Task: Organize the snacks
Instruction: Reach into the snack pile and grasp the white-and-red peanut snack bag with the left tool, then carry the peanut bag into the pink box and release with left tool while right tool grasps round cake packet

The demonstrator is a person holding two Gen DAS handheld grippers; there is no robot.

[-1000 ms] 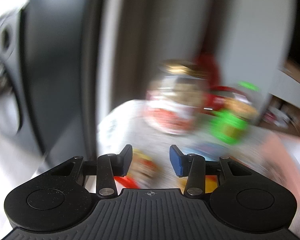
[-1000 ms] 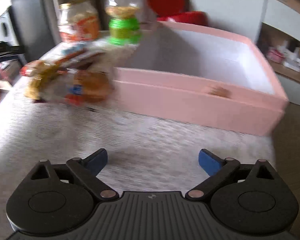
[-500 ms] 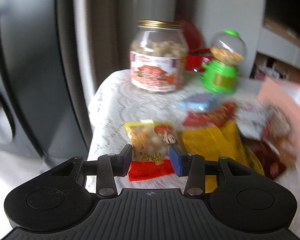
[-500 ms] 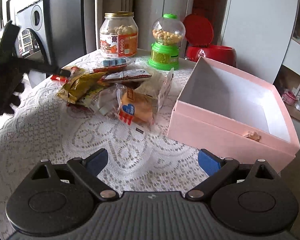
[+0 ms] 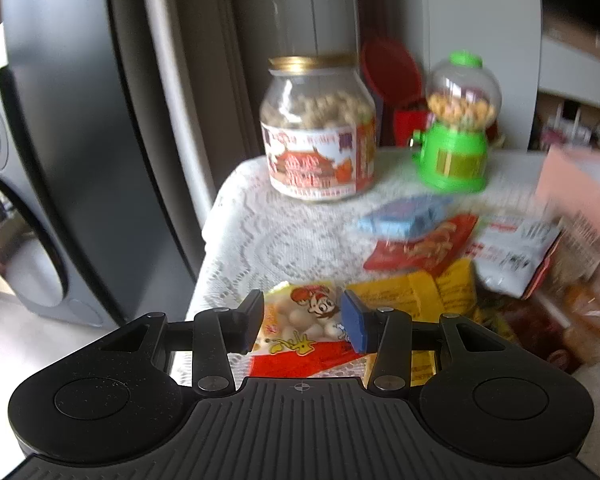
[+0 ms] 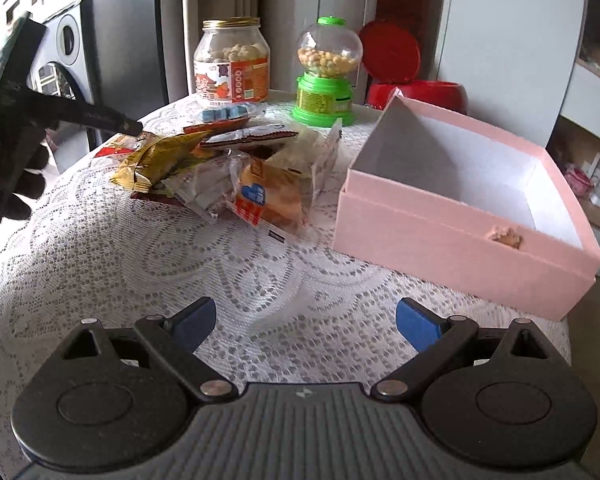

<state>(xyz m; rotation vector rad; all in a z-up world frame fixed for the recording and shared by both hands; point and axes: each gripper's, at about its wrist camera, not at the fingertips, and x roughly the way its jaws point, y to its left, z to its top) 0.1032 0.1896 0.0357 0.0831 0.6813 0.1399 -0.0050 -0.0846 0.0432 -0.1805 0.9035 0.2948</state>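
Now both grippers face the snack pile on the lace-covered desk [image 6: 100,248].
Low in the left wrist view, the left gripper [image 5: 303,322] has its jaws astride a yellow-and-red snack packet [image 5: 300,332], not visibly pinching it. The right gripper [image 6: 305,325] at bottom centre has its jaws wide apart over bare lace. Mid-frame lies the snack pile [image 6: 228,176], the open pink box [image 6: 460,220] to its right. Farther up stand the nut jar [image 6: 231,62] and green candy dispenser [image 6: 326,72].

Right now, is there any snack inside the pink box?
No, the pink box shows only its bare white inside, while the snack packets lie beside it on the tablecloth.
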